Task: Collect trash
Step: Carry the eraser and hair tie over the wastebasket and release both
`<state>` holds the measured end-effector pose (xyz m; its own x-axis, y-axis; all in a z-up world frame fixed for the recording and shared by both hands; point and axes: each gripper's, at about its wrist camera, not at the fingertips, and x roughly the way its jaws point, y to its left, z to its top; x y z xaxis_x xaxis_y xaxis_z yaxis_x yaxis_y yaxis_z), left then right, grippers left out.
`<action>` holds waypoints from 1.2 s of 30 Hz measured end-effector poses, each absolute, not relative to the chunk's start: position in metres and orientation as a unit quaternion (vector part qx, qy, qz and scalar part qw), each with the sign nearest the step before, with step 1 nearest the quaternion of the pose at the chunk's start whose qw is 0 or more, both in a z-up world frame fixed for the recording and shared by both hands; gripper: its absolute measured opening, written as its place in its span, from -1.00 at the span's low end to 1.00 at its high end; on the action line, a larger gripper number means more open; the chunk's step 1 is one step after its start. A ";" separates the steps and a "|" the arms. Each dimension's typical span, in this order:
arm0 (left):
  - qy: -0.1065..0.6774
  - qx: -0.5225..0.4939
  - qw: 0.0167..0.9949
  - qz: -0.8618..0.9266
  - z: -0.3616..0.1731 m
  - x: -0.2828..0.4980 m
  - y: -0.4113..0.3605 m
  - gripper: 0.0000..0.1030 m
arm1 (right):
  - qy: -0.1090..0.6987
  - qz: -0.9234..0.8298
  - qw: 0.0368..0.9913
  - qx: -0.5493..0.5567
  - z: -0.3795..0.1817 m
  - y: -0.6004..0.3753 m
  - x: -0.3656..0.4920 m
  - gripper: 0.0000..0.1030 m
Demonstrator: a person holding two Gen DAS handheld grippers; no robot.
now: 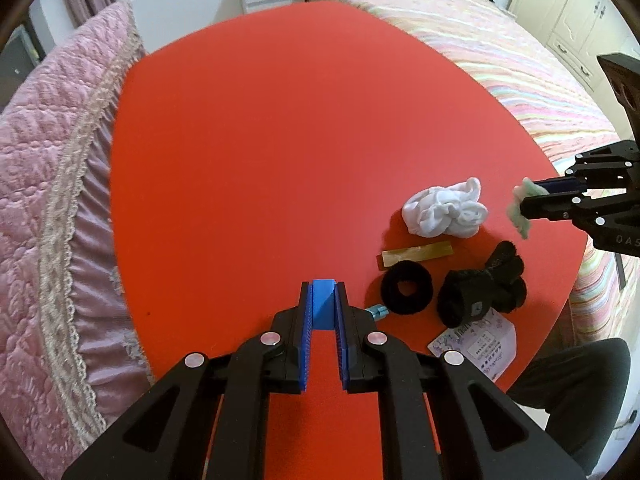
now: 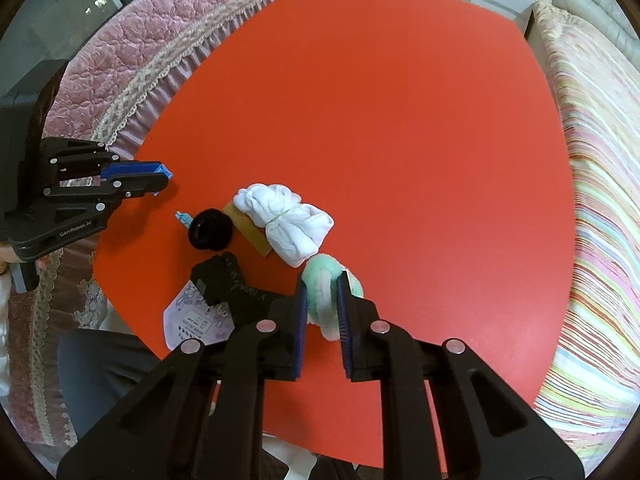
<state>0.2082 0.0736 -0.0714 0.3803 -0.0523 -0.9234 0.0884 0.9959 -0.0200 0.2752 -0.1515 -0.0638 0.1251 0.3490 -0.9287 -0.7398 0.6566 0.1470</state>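
Left gripper (image 1: 323, 300): fingers pinch a small blue plastic block (image 1: 322, 295) above the red tabletop (image 1: 260, 160) | Right gripper (image 2: 322, 300): fingers pinch a pale green fluffy wad (image 2: 320, 280) | Remaining clutter, including a white bundled cloth (image 1: 444, 208), lies between both grippers, nearer the right.

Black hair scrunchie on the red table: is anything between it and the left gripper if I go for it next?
No obstacle shows, but the left gripper is already shut on a blue block. The black hair scrunchie lies just right of it on the red table, a small blue clip touching its near edge.
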 end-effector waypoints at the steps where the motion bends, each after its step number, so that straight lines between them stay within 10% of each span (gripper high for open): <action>1: 0.550 0.018 0.834 -0.042 -0.067 0.204 0.072 -0.79 | 0.540 0.373 0.733 -0.179 -0.060 -0.153 0.272 -0.74; 36: 0.417 0.003 0.907 -0.066 -0.002 0.023 -0.002 -0.79 | 0.398 0.414 0.805 -0.150 0.005 -0.235 0.084 -0.74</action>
<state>0.0235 -0.0019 -0.0015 0.6438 -0.1175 -0.7561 0.1224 0.9912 -0.0498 0.0835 -0.2352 0.0050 0.3413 0.5473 -0.7641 -0.7856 0.6125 0.0878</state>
